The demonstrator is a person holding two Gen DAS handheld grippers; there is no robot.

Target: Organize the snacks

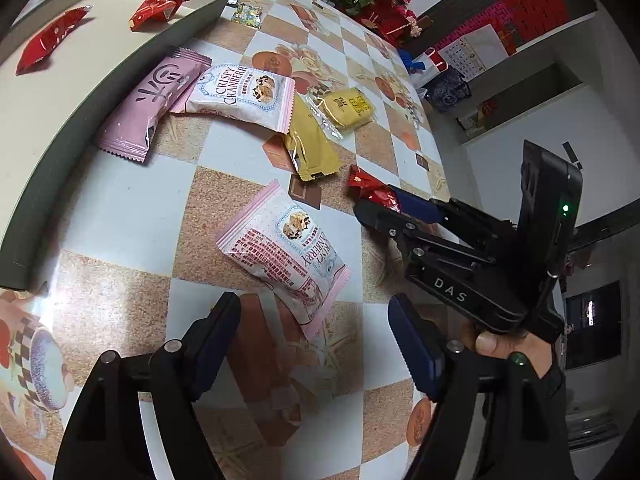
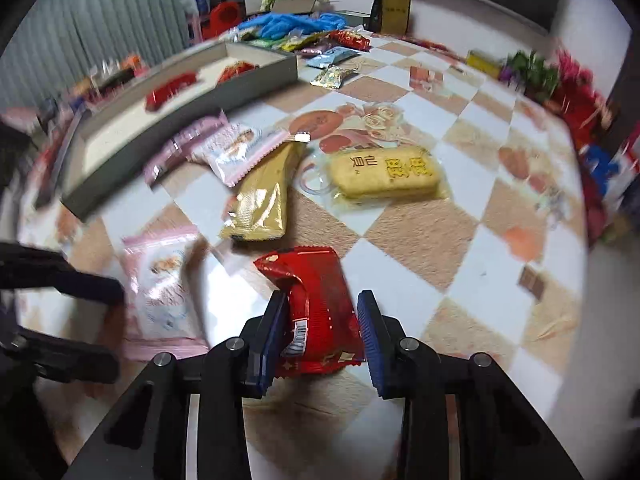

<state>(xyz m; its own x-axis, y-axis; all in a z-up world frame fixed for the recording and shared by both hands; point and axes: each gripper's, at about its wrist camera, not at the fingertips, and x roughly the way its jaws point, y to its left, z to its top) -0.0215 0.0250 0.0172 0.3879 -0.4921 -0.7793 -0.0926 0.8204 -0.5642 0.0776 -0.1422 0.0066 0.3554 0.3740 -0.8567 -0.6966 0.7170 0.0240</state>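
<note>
My right gripper (image 2: 323, 300) is shut on a red snack packet (image 2: 316, 300), its blue pads pressing both long sides just above the checkered tablecloth; in the left wrist view the right gripper (image 1: 384, 204) clamps the red packet (image 1: 372, 190) at the right. My left gripper (image 1: 316, 328) stands open over the near end of a pink-and-white cranberry packet (image 1: 288, 256), touching nothing. A grey tray (image 1: 120, 92) at the left holds two red packets (image 1: 52, 40). Beside the tray lie a pink bar (image 1: 152, 100), a second cranberry packet (image 1: 240, 92), a gold packet (image 1: 308, 140) and a yellow cracker pack (image 1: 348, 108).
More snacks and blue plastic (image 2: 296, 22) are piled at the table's far end beyond the tray (image 2: 180, 132). Artificial flowers (image 1: 376, 4) stand along the far right edge. A person's hand (image 1: 516, 344) holds the right gripper's handle. The table rim curves down on the right.
</note>
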